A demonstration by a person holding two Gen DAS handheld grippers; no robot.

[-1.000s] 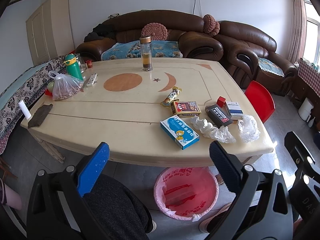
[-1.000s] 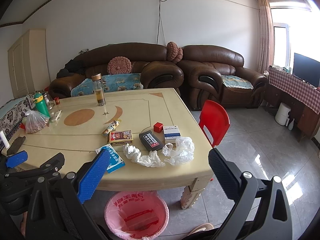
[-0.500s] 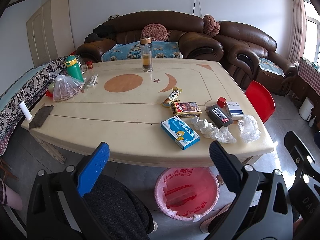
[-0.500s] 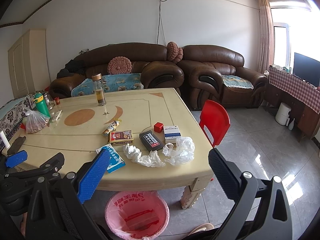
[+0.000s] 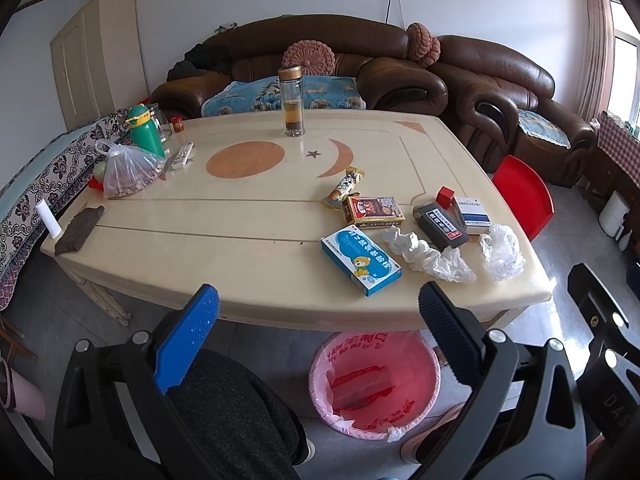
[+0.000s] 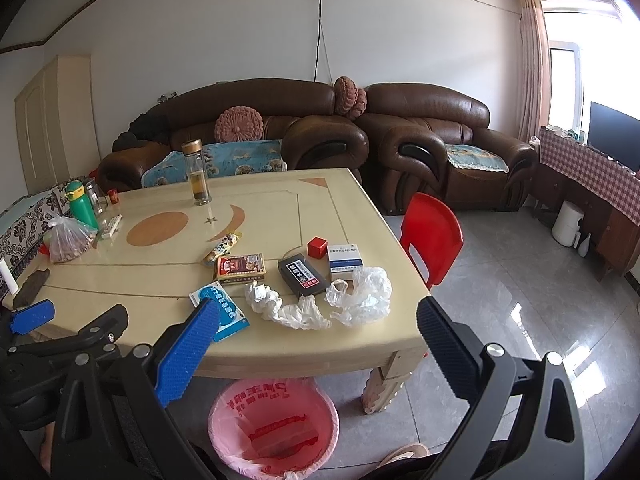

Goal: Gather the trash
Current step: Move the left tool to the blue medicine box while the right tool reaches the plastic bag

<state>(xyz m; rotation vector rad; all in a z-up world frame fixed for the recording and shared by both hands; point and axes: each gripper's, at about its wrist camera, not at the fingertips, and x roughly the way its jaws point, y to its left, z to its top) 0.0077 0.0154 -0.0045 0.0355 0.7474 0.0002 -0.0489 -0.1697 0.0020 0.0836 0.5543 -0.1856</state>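
on cream table [image 5: 248,240]: boxes, crumpled plastic [image 5: 430,254]; pink bin [image 5: 374,384] below.

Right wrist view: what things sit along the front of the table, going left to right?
Blue-and-white cardboard box → crumpled white tissue paper → crumpled clear plastic bag, all on the cream table.

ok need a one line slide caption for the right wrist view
Open right gripper faces a table strewn with boxes and crumpled plastic, pink-lined trash bin below.
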